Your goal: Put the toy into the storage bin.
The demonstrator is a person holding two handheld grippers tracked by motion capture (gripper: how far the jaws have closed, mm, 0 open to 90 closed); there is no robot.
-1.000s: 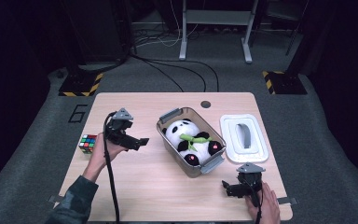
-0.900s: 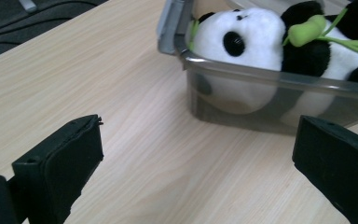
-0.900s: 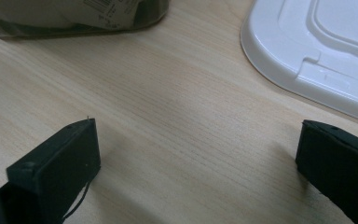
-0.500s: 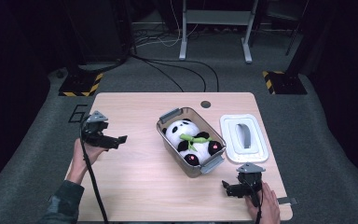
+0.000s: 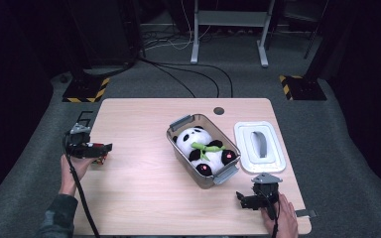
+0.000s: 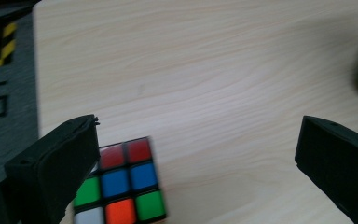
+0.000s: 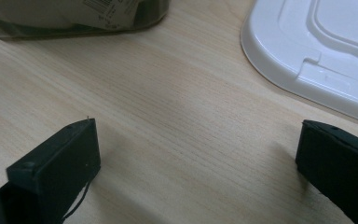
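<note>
We see the left gripper point(image 6: 198, 140) with its jaws spread wide above the table point(image 6: 223, 70), pinching nothing. In the left gripper view, the puzzle cube point(image 6: 121, 186) lies on the wood just beside the left-hand jaw, partly hidden behind it, with red, blue, green, orange and white squares facing up. In the high view, the left gripper point(image 5: 101, 148) sits at the left edge of the table point(image 5: 144, 198), held in the person's left hand point(image 5: 74, 166), with the puzzle cube point(image 5: 99, 158) directly below the jaws.

We see the right gripper point(image 7: 198, 154) likewise spread wide and holding nothing, resting low over bare wood. In the high view it point(image 5: 240, 198) sits near the front right corner, held in the person's right hand point(image 5: 280, 218).

Ahead of the right gripper lies the white lid point(image 7: 326, 56), flat on the table, and a corner of the clear bin point(image 7: 74, 18). In the high view, the clear bin point(image 5: 178, 124) stands mid-table, set diagonally, and holds a panda plush point(image 5: 196, 141). The white lid point(image 5: 258, 146) lies just beside the bin on its right
</note>
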